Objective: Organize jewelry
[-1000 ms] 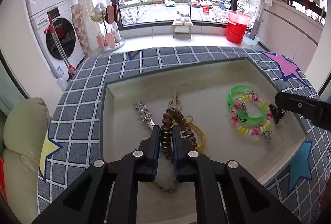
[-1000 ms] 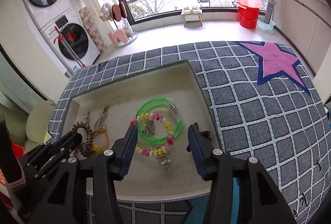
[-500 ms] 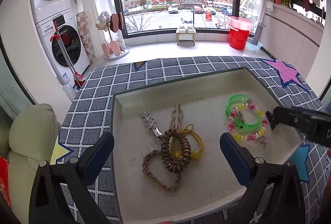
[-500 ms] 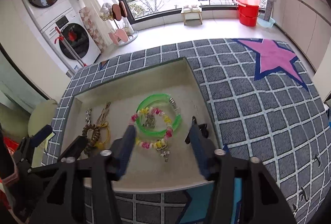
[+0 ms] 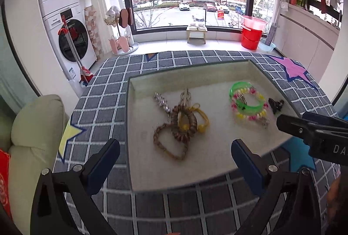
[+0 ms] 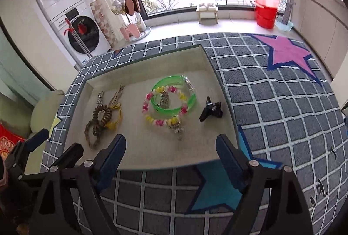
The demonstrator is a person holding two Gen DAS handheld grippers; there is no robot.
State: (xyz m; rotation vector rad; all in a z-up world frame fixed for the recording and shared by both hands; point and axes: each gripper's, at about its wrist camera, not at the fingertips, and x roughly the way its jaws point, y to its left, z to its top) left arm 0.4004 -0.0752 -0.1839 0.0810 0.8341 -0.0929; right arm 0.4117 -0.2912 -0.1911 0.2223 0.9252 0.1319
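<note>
A beige tray [image 5: 139,126] [image 6: 208,65] lies on a grey checked cloth. At its left lie a brown coil bracelet [image 5: 183,121] [image 6: 101,115], a braided cord loop [image 5: 167,143], a yellow cord [image 5: 202,117] and a silver clip [image 5: 161,101]. At its right lie a green bangle [image 5: 245,100] [image 6: 174,93], a bead bracelet [image 5: 250,115] [image 6: 161,121] and a black clip [image 5: 275,104] [image 6: 211,109]. My left gripper [image 5: 175,152] is open over the tray's near edge, empty. My right gripper [image 6: 170,149] hangs at the near rim, its jaws opening, nothing between them.
The checked cloth [image 6: 271,104] with star patches covers the table around the tray. A pale cushion [image 5: 32,137] sits off the left edge. Stacked washing machines [image 5: 65,24], a shoe rack [image 5: 120,35], a stool [image 5: 196,33] and red buckets [image 5: 252,33] stand near the window.
My left gripper let go of the brown coil bracelet, opened wide and drew back. My right gripper widened and pulled back from the black clip, which lies in the tray.
</note>
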